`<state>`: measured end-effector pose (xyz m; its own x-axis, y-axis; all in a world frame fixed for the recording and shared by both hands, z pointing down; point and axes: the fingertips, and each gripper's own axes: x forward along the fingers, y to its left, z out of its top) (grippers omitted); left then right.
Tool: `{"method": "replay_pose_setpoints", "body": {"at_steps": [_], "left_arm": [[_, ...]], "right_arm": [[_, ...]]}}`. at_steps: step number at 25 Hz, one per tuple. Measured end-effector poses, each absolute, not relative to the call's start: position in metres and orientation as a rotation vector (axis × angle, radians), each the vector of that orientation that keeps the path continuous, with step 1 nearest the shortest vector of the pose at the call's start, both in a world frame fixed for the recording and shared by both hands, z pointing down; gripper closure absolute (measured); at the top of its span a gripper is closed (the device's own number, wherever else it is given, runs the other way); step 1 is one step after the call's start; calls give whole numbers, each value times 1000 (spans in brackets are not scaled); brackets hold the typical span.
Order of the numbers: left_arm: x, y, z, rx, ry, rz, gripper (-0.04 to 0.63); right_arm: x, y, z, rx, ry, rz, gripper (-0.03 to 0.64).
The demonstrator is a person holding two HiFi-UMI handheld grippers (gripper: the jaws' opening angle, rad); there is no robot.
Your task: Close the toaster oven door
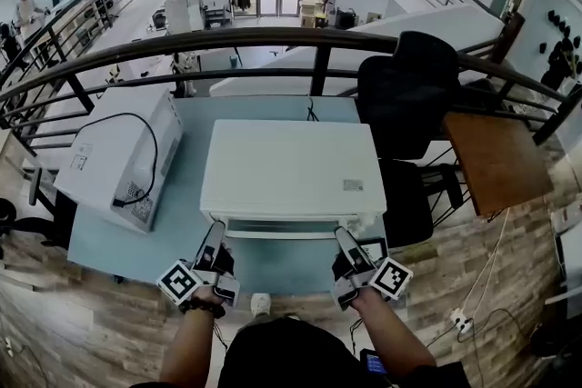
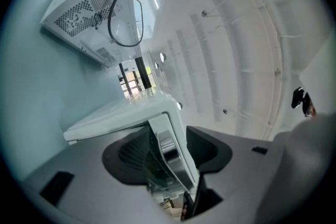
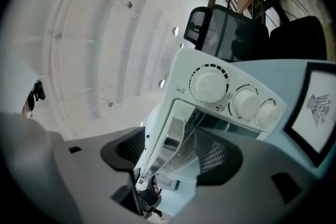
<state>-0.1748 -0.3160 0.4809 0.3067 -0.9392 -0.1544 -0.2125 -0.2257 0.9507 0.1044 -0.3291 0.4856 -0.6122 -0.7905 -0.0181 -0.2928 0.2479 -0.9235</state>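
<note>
- On the pale-blue table (image 1: 191,204), mid-front, sits the white toaster oven (image 1: 291,164). Its door (image 1: 282,229) faces the person & isn't shut: both gripper views show it tilted off the oven body w/ a gap.
- Left gripper (image 1: 216,233) is at the door's left front corner. Right gripper (image 1: 344,241) is at the right corner, by the knobs (image 3: 209,85).
- Left jaws: apart, w/ the door's side edge + metal handle strip (image 2: 167,144) betw. them. Pads don't look to press on it, so no real grip.
- Right jaws: wide apart, glass door edge betw. them, also no grip.
- Risk 1: w/ neither pair clamped, the door could drop back open under its own wt if nothing props it. Prob. the main worry.
- Risk 2: an uneven push (one corner ahead of the other) could rack the door on its hinges, so it won't seat.
- Risk 3: jaw tips straddle the edge. If the door goes home w/ a tip inside, the tip gets pinched vs. the frame & the door stays ajar.
- Risk 4: a hard shove may slide the oven back across the table toward the railing (image 1: 273,39). Nothing seen bracing it.
- Risk 5: a hard jaw on the glass pane could knock or scratch it.
- Other white appliance (image 1: 118,154) w/ black cord (image 1: 150,145) at the table's left is well apart, no hazard.
</note>
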Motion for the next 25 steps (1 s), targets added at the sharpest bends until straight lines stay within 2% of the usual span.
{"method": "replay_pose_setpoints", "body": {"at_steps": [6, 9, 13, 17, 20, 22, 25], "left_arm": [[-204, -276, 486, 1781, -1438, -727, 367], [-193, -266, 449, 1986, -1482, -703, 367], [-181, -246, 418, 2203, -1642, -495, 368], [-169, -223, 404, 2352, -1751, -331, 384], [-168, -203, 399, 2407, -1841, -228, 425], [-173, -188, 395, 2409, -1872, -207, 493], [-183, -170, 389, 2444, -1876, -189, 542]], "right_arm": [[129, -306, 452, -1020, 2200, -1128, 354], [137, -293, 431, -1078, 2357, -918, 379], [151, -274, 412, -1173, 2441, -739, 444], [148, -248, 402, -1270, 2563, -495, 477], [141, -228, 396, -1340, 2617, -318, 516], [136, -216, 393, -1382, 2618, -255, 565], [126, -204, 393, -1416, 2616, -199, 615]]}}
